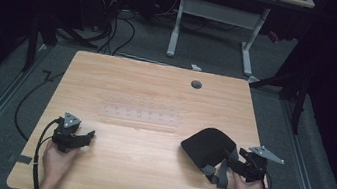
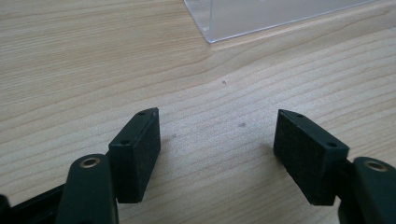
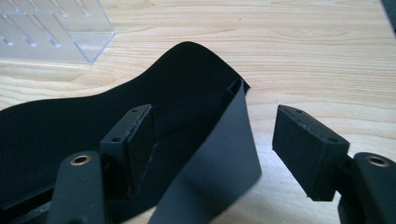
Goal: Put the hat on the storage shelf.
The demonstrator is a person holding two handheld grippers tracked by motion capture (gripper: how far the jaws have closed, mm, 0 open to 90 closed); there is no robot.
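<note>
Wooden table [image 1: 156, 97], both hands low, fingers [image 2: 135, 154] apart

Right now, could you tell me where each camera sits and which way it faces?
High view: above the person's side, facing forward and down on the wooden table; both hands and grippers show.
Left gripper view: rides the left gripper, looking along open jaws at bare tabletop.
Right gripper view: rides the right gripper, open jaws straddling a black sheet.
All share the clear plastic rack.

dim, dark-edged high view; bright, sharp, evenly lit gripper views
</note>
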